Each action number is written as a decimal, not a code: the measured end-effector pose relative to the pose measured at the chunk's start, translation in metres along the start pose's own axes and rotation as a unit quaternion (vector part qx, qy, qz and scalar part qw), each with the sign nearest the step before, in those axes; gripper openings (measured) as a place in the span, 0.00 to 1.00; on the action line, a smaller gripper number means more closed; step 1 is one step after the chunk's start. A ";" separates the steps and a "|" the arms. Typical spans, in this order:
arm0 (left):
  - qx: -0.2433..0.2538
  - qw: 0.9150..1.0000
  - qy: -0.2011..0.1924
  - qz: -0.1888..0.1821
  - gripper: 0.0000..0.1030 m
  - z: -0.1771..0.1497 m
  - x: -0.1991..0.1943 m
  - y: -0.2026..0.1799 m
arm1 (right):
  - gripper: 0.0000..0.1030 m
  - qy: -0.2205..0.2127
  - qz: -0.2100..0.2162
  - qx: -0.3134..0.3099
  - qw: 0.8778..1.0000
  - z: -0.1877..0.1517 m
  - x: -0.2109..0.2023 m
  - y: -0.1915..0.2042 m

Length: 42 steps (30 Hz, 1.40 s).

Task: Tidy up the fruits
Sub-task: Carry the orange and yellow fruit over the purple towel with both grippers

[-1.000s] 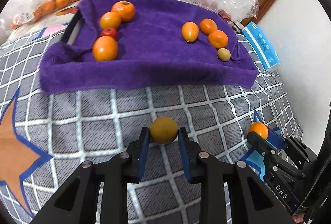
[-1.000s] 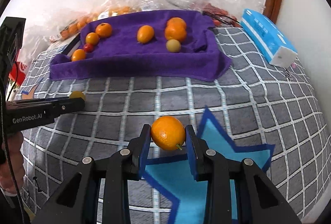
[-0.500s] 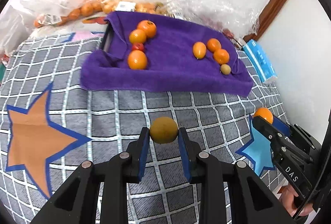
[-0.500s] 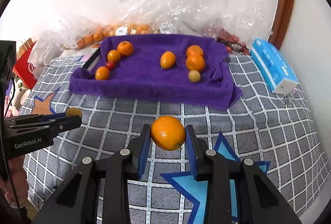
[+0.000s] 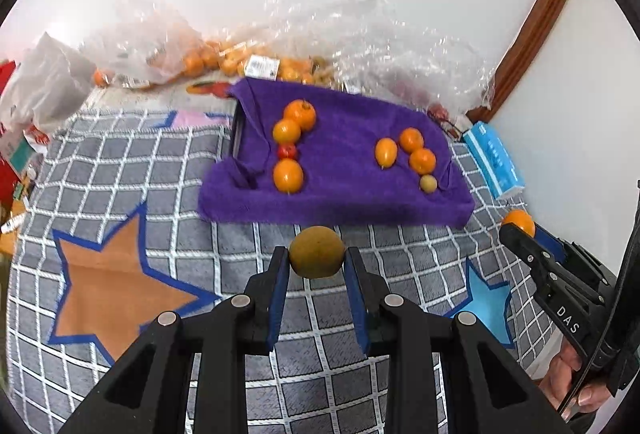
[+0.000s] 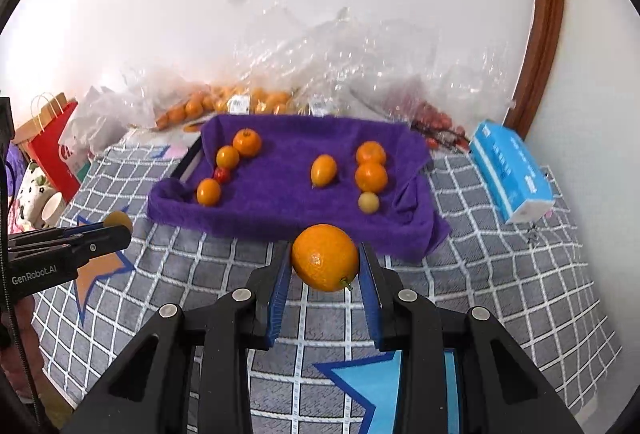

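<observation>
Two fruits are in hand: the left gripper pinches a dull yellow-brown fruit, and the right gripper pinches an orange. Both hang above the checked blanket, just short of the near edge of the purple towel, which lies straight ahead and lower. Oranges sit in a left row and a right cluster on it. Each gripper tilts down toward the towel, side by side, neither clearly nearer. Judging by colour, the pale fruit at the right cluster looks the match for the left load.
</observation>
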<state>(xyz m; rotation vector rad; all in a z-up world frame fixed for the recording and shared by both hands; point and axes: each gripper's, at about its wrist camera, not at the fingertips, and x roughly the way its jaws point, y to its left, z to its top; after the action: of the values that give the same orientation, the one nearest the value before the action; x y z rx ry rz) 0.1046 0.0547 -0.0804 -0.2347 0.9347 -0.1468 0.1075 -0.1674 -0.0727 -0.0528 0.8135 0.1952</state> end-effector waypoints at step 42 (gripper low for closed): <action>0.024 0.998 -0.048 -0.021 0.26 0.077 -0.012 -0.005 | 0.32 -0.063 -0.025 0.038 0.997 0.068 -0.001 -0.014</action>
<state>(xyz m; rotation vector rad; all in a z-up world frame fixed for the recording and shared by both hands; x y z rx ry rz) 0.1594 0.0629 -0.0260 -0.2146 0.8300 -0.1943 0.1583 -0.1727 -0.0259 0.0111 0.6933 0.1186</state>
